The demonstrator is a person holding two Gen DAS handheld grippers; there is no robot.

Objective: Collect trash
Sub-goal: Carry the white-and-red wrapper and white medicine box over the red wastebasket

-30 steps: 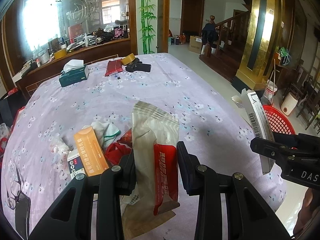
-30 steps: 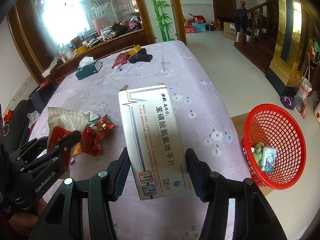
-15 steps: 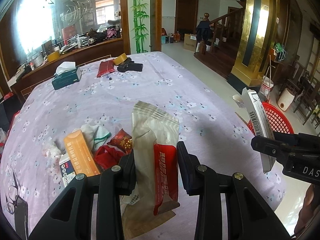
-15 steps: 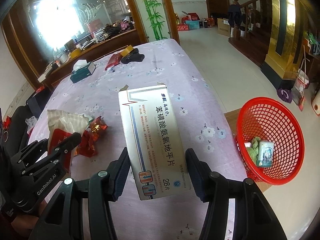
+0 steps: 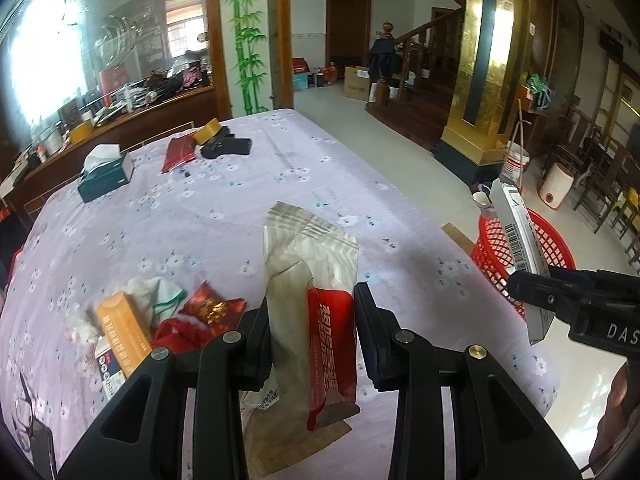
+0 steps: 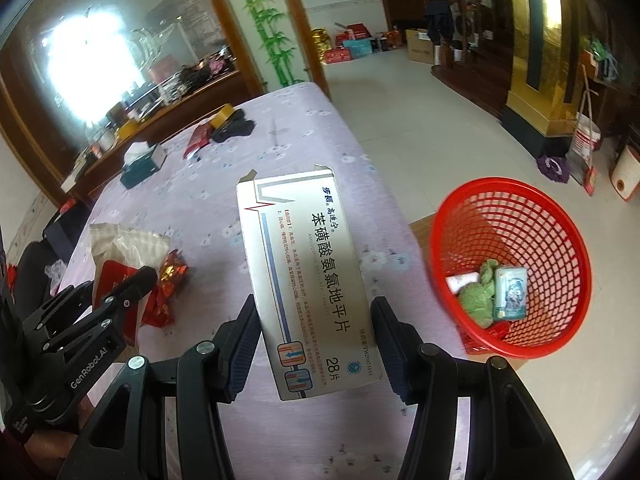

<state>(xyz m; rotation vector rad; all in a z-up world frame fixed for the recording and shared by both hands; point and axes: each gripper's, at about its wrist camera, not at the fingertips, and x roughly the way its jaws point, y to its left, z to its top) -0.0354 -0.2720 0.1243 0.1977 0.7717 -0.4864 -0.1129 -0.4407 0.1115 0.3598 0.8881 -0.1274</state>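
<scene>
White medicine box (image 6: 310, 284) and wet-wipe packet (image 5: 316, 312), both pinched, seemingly point lengthwise away.

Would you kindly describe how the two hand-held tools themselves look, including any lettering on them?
Both are matte black, angular two-finger linkages with silver pivot screws. The left tool reads "GenRobot.AI" in white along its side in the right wrist view. The right tool has ribbed dark pads and white letters "DAS", cut off by the frame.

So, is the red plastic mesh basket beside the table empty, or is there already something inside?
Not empty. The red plastic mesh basket already holds a crumpled green item, a small printed packet and a small white piece.
</scene>
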